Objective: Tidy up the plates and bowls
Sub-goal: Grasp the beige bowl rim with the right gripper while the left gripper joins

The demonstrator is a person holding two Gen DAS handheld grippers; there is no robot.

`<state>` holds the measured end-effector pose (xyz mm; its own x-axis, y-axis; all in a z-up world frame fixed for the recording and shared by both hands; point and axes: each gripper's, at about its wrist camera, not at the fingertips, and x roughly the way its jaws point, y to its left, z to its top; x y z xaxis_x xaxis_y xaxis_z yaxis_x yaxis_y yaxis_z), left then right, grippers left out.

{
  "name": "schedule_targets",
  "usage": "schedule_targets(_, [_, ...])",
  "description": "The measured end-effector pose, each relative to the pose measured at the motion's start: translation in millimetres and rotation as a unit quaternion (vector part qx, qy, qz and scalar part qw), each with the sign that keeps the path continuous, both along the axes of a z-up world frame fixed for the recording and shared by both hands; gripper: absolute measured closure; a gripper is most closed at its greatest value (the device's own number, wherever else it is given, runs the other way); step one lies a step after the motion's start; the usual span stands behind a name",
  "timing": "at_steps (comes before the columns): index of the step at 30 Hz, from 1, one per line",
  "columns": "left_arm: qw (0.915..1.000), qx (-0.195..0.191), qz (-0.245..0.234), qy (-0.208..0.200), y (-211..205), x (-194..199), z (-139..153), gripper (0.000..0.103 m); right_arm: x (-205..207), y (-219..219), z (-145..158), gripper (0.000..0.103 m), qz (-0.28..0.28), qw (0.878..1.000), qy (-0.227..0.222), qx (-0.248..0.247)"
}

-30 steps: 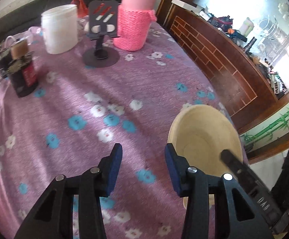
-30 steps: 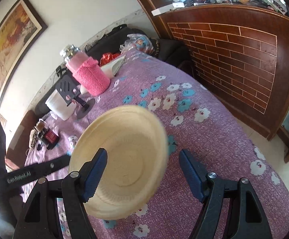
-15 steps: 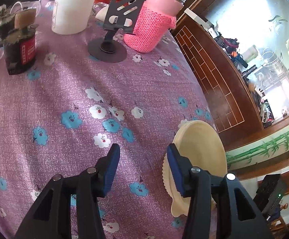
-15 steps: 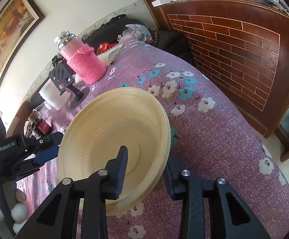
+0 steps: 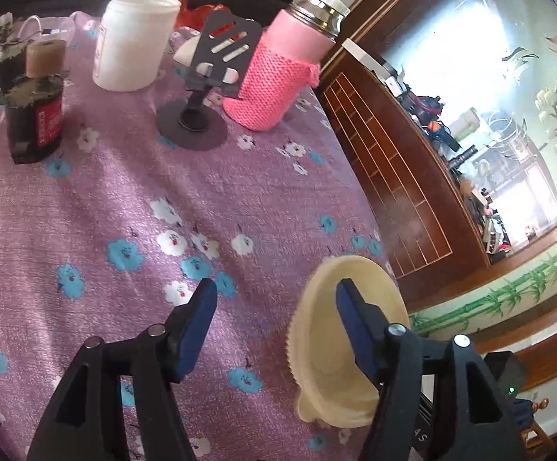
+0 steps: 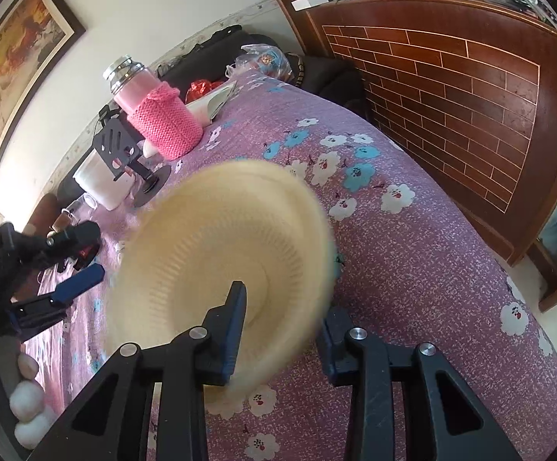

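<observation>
between the right claw (image 6: 282, 330) fingers, a cream bowl (image 6: 217, 246) tilts leftward.

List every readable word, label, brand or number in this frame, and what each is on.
"obot.AI", cut off at the frame edge: on the left gripper body, right wrist view.
Red label on the dark bottle: print too blurred to read.
White jar label: unreadable.

Desk (image 5: 240, 192) under purple floral cloth. Brick-pattern wood partition (image 6: 451, 88) beside it, cluttered ledge on top. Framed painting (image 6: 5, 73) on white wall. Bright etched-glass window (image 5: 489, 57).
</observation>
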<state>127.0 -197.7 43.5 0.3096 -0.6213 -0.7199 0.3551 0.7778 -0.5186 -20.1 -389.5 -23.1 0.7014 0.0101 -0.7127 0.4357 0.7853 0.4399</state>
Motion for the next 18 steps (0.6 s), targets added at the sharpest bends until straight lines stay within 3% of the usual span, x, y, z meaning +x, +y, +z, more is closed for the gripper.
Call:
schedule_targets(4, [0.9998,0.021,-0.005,-0.002,-8.1,0.0,-3.3,0.039,0.3,-0.5,-0.2,0.067,-0.001,1.000,0.000,0.004])
schedule_targets(14, [0.9952,0.066,-0.072,0.002,-50.6,-17.4,-20.5,0.039,-3.3,-8.2,0.9,0.066,-0.016,1.000,-0.008,0.018])
schedule_targets(15, [0.9946,0.071,-0.075,0.001,-52.9,-18.5,-21.5,0.042,-2.7,-7.3,1.3,0.066,-0.015,1.000,-0.007,0.014])
schedule_targets(17, [0.9927,0.089,-0.081,-0.007,-57.9,-22.0,-22.5,0.060,-2.3,-5.9,1.5,0.066,-0.013,1.000,-0.006,0.009])
schedule_targets(18, [0.9914,0.099,-0.086,-0.010,-60.5,-23.8,-23.6,0.075,-1.7,-5.4,1.1,0.066,-0.013,1.000,-0.005,0.008])
